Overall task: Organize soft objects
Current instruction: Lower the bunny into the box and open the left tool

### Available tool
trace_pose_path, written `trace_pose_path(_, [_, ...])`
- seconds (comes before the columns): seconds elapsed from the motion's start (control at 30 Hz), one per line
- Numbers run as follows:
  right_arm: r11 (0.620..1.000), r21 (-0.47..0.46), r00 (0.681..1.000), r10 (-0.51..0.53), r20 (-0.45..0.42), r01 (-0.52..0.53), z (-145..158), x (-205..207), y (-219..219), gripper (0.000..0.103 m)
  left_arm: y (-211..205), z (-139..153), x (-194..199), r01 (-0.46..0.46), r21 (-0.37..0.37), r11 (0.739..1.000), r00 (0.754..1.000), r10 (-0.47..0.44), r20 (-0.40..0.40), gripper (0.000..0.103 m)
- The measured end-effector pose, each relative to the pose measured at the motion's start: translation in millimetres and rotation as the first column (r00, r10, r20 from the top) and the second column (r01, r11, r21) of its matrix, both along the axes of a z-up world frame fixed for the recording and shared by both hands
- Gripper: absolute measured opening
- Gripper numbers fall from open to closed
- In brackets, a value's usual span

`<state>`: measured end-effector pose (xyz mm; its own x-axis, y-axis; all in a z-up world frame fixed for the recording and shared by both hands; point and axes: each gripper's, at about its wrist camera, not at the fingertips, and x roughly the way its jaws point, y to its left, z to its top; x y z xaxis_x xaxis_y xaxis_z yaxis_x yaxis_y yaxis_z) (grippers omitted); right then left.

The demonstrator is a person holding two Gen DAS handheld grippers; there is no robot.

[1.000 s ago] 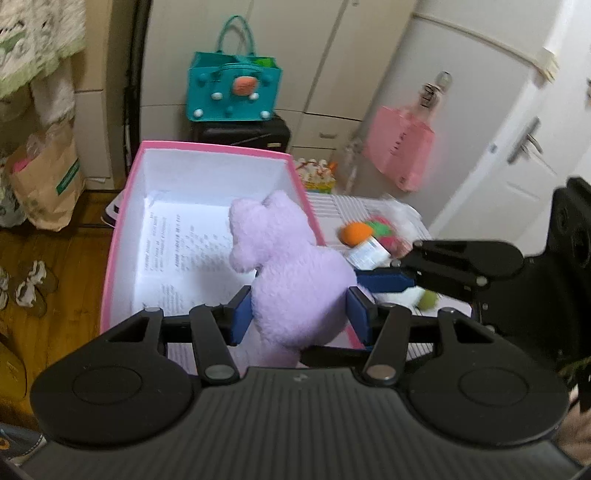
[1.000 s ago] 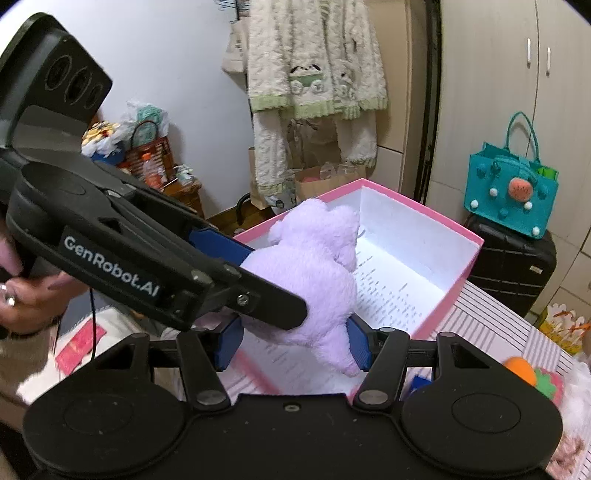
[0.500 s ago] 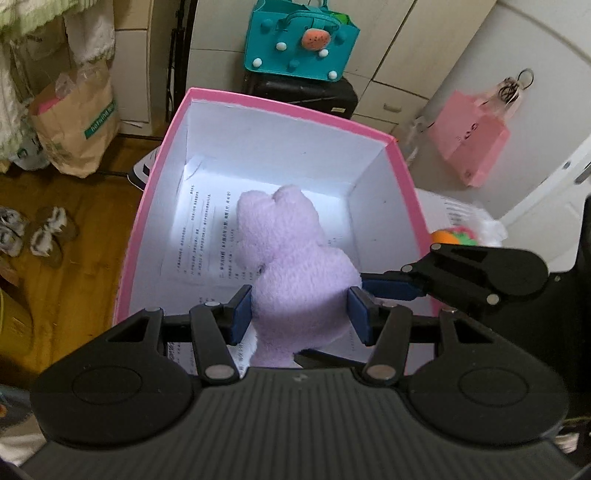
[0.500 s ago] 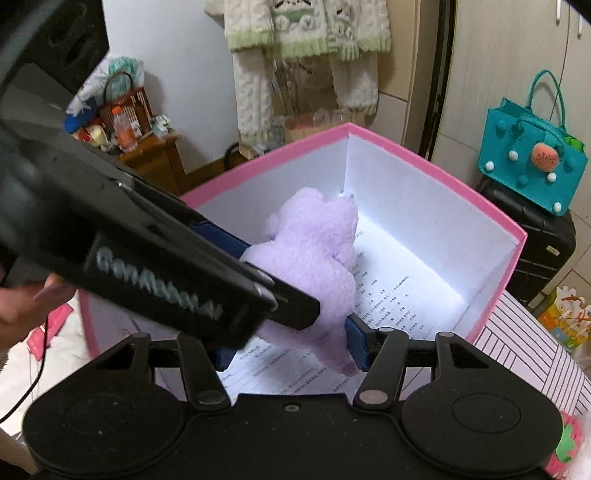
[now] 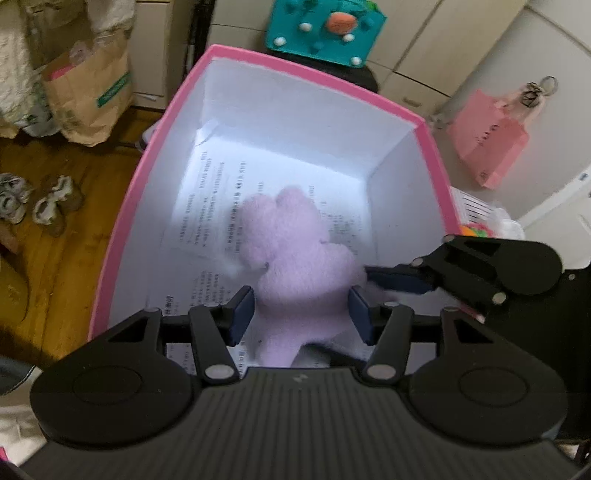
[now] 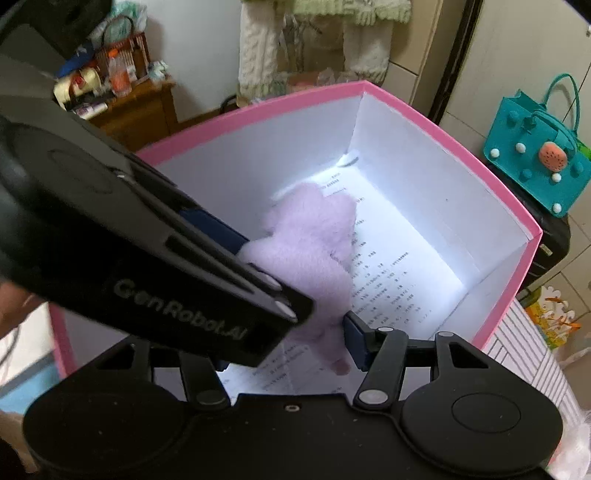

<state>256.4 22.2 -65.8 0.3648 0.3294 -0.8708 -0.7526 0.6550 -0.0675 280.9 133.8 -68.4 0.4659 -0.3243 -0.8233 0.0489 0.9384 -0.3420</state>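
A purple plush toy (image 5: 295,254) hangs inside the pink box (image 5: 306,74), just above the printed sheet (image 5: 210,206) on its white floor. My left gripper (image 5: 303,314) has its blue pads against the toy's lower body, and its jaws are opening slightly. From the right, one finger of my right gripper (image 5: 399,278) reaches the toy's side. In the right wrist view the purple plush toy (image 6: 314,240) lies between the right gripper (image 6: 288,347) pads; one pad touches a leg, the other is hidden behind the left gripper (image 6: 214,229). The toy looks blurred.
A teal felt bag (image 5: 325,33) on a black case stands behind the box. A paper bag (image 5: 88,96) and slippers (image 5: 48,203) are on the wooden floor at the left. An orange and green soft toy (image 5: 476,230) lies on the striped cloth (image 6: 524,350) right of the box.
Both grippers have carried the plush from above the box's near edge down into the box. The views now tilt more steeply onto the box floor.
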Motion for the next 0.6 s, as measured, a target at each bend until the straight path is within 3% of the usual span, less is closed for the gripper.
trace_pose_path(0.1, [1.0,-0.015,0.999,0.018,0.029,-0.018,-2.6,-0.2,1.1,0.063,3.3,-3.3,0.3,-0.022,0.013,1.0,1.0,0.022,0.001,0.056])
trace_pose_path(0.27, [0.999,0.04,0.998,0.023,0.056,-0.025,11.6,-11.9,-9.0,0.064,10.3,2.6,-11.3,-0.013,0.003,1.0,1.0,0.013,0.014,0.056])
trace_pose_path(0.43, [0.994,0.106,0.997,-0.004,0.072,-0.004,34.4,-29.5,-29.6,0.064,11.5,29.5,-27.0,0.055,0.047,0.997,0.996,-0.058,0.07,0.062])
trace_pose_path(0.6, [0.988,0.15,0.997,-0.038,0.071,0.028,50.2,-44.3,-47.2,0.064,10.3,57.3,-52.1,0.057,0.088,0.994,0.987,-0.069,0.143,0.066])
